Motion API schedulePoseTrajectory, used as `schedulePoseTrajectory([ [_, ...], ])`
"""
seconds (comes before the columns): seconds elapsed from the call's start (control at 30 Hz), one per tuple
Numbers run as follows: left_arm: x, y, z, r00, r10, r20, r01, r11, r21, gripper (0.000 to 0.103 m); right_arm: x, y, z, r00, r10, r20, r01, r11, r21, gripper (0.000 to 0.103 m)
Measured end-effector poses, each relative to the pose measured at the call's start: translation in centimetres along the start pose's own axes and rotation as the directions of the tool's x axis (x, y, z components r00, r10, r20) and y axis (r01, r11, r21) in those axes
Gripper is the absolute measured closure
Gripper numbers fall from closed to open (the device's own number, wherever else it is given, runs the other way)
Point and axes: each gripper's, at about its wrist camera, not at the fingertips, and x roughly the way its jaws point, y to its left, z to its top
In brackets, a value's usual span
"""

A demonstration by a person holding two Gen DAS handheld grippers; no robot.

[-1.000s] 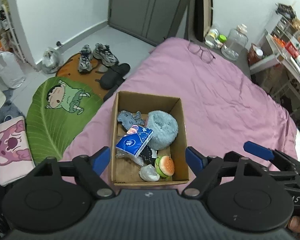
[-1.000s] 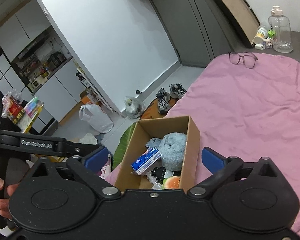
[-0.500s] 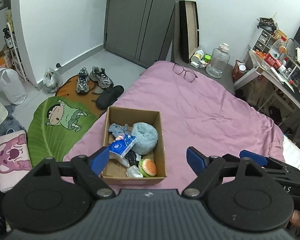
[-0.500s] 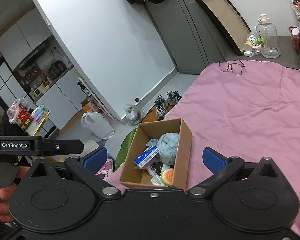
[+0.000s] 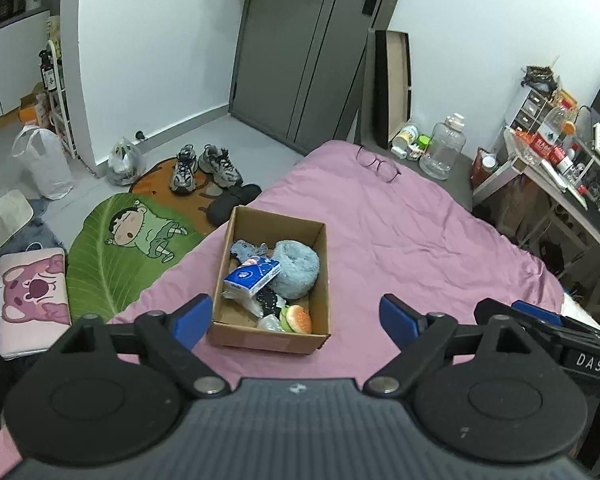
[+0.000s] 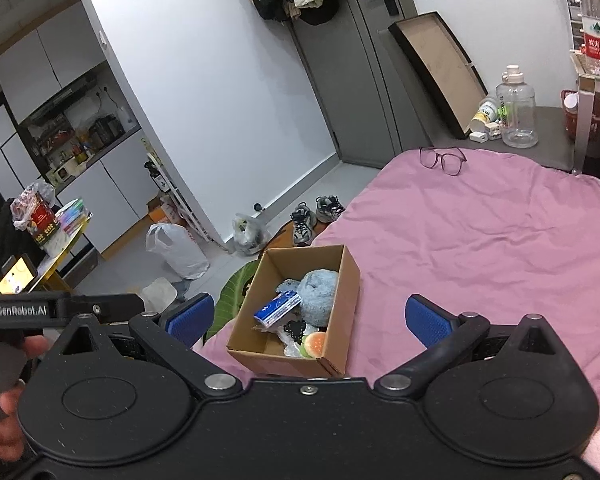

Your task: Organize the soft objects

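Both grippers are held high and well back from the cardboard box [image 5: 274, 276] on the pink bedspread [image 5: 412, 248]: the left gripper [image 5: 296, 316] and the right gripper [image 6: 310, 316] each have their blue-padded fingers spread wide apart, with nothing between them. The box sits near the left edge of the bed and already contains a blue tissue pack [image 5: 252, 276], a fluffy blue plush [image 5: 296, 266], a burger toy [image 5: 298, 318] and smaller crumpled items that cannot be identified. No loose soft object is seen on the bedspread, only glasses [image 5: 378, 164] at the far end, so the gathering step is judged complete or nearly so. Any next move would call for a descent toward the box. "GenRobot.AI" is read on the left gripper's body in the right wrist view, "DAS" on the right gripper's in the left wrist view; the tissue pack's print is too small to read.
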Motion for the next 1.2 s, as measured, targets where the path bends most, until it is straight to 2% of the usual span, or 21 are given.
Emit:
schedulePoseTrajectory([
  [0.17,-1.1,-0.6,-1.3,0.999,-0.026,0.028,0.026,1.0,-0.006,0.005,-1.0,0.8,-0.3,0.999,-0.032,0.004,0.032,0.999,-0.032,0.0],
  [0.3,-1.8,-0.9,-2.2,0.999,-0.016,0.041,0.015,1.0,0.002,0.001,-1.4,1.1,-0.3,0.999,-0.046,0.003,0.046,0.998,-0.031,0.0],
  [0.4,-2.2,-1.1,-2.8,0.998,-0.006,0.065,0.005,1.0,0.012,0.001,-1.5,1.2,-0.8,0.998,-0.064,-0.007,0.063,0.997,-0.046,0.0],
  [0.8,-2.7,-0.1,-4.7,0.997,-0.012,0.072,0.012,1.0,0.003,0.001,-2.9,0.9,-3.6,0.996,-0.074,-0.044,0.073,0.996,-0.042,0.0],
  [1.2,-2.6,-0.1,-6.1,0.998,0.0,0.06,-0.001,1.0,0.011,0.001,-3.4,1.8,-3.8,0.996,-0.079,-0.039,0.077,0.995,-0.057,0.0],
])
